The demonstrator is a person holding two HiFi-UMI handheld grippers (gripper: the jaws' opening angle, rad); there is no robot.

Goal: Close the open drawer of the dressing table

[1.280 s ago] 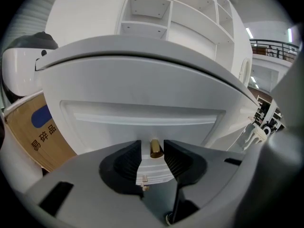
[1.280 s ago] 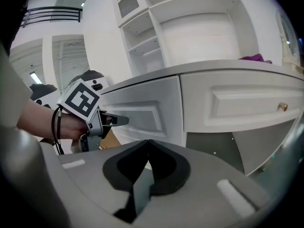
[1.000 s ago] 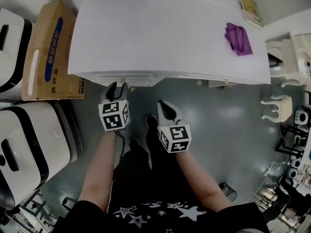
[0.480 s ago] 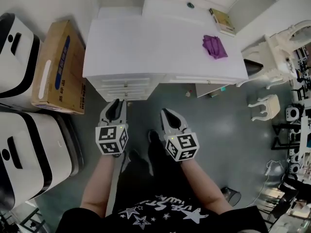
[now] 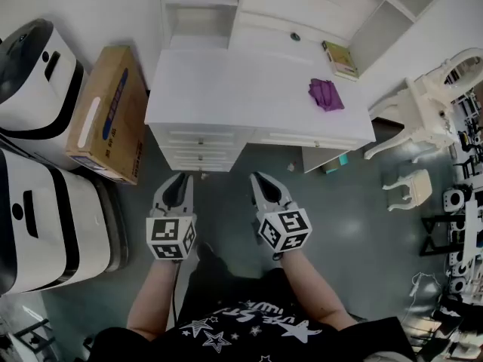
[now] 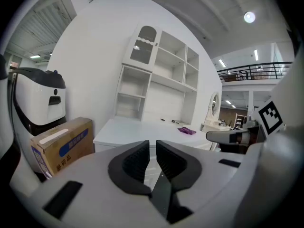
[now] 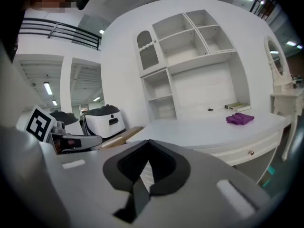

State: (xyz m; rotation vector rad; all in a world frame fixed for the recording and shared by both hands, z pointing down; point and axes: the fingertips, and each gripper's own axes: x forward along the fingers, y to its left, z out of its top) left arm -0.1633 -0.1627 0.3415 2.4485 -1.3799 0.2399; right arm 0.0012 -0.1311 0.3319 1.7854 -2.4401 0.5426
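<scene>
I have both grippers hanging over the grey-green floor (image 5: 355,232), side by side and well short of the white dressing table (image 5: 249,89). The left gripper (image 5: 179,181) has just been closing: its jaws stand a narrow slit apart with nothing between them. The right gripper (image 5: 261,179) has its jaw tips together, and it is empty too.

The stack of white drawers with small knobs (image 5: 200,148) sits under the table's front edge at the left corner, straight ahead of the left gripper. From the head view, every drawer front looks flush with the one beside it. A long shallow drawer front (image 5: 311,139) runs under the front edge towards the right corner.

There is bare floor between the jaw tips and the table's front edge. On my left the way is hemmed in by a brown cardboard box with a blue label (image 5: 109,115), which stands just beside the table's left edge, and by two large white-and-black machines (image 5: 45,217). On the right, a white ornate chair (image 5: 423,100) stands close to the table's right edge.

A crumpled purple cloth (image 5: 325,94) lies on the top near the right edge, and a flat yellowish book (image 5: 341,59) lies at the back right corner.
</scene>
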